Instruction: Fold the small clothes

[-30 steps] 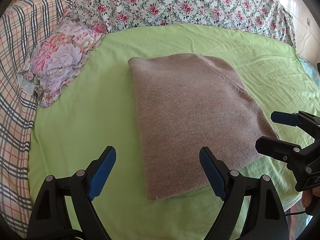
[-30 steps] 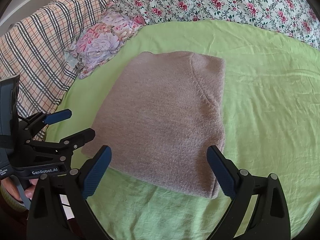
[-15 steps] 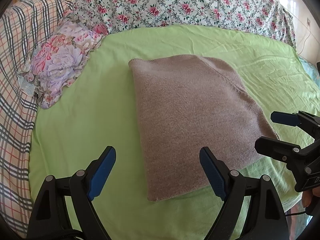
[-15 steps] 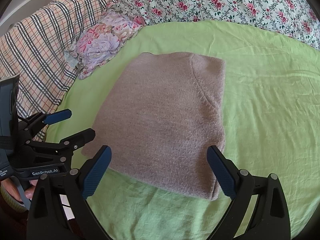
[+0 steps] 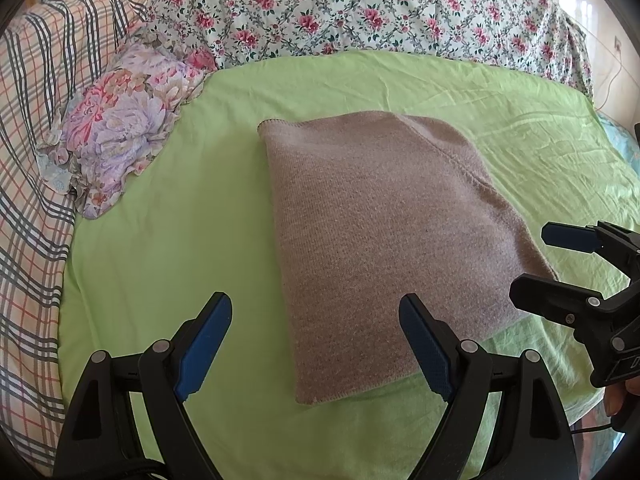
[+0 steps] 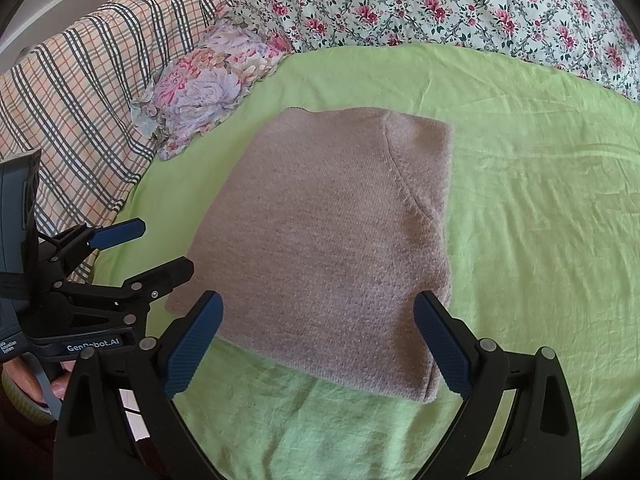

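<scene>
A taupe knitted garment (image 5: 384,232) lies folded into a flat rectangle on the green sheet (image 5: 160,264); the right wrist view shows it too (image 6: 328,248). My left gripper (image 5: 316,320) hovers open above its near left corner, with nothing between the blue pads. My right gripper (image 6: 316,320) is open over the near edge, also holding nothing. Each gripper appears in the other's view: the right gripper (image 5: 560,264) at the right edge, the left gripper (image 6: 148,248) at the left edge.
A floral cushion (image 5: 120,128) lies at the far left of the sheet. A flowered quilt (image 5: 360,8) runs along the back and a plaid blanket (image 5: 28,160) along the left. A hand (image 6: 52,384) grips the left tool's handle.
</scene>
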### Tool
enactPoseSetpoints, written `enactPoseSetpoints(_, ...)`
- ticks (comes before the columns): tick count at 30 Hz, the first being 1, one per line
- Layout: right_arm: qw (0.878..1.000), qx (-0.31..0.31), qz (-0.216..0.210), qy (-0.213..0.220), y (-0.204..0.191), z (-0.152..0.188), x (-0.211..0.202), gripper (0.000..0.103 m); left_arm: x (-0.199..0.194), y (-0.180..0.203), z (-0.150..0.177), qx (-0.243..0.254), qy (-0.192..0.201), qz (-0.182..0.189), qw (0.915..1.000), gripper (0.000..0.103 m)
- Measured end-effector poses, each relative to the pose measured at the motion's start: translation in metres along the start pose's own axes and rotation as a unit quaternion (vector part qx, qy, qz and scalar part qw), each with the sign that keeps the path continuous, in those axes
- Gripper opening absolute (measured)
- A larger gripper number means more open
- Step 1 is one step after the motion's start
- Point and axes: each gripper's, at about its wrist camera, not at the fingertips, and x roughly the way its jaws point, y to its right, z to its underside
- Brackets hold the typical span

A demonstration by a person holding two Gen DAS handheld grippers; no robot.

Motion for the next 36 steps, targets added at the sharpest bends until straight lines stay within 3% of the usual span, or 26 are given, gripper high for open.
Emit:
enactPoseSetpoints(14, 1.000, 0.000, 0.002, 0.001, 0.001, 0.000, 0.000, 0.096, 0.001, 0.003, -0.003, -0.001, -0.001, 0.000, 1.0000, 0.086)
enactPoseSetpoints(22, 1.000, 0.002, 0.001, 0.005, 0.012, -0.018, 0.001, 0.096, 0.004, 0.006, -0.013, 0.004, 0.010, -0.003, 0.9999, 0.086)
enactPoseSetpoints(36, 1.000, 0.016, 0.007, 0.002, 0.017, -0.011, 0.011, 0.096, 0.018, 0.001, -0.015, -0.007, -0.010, -0.013, 0.9998, 0.086)
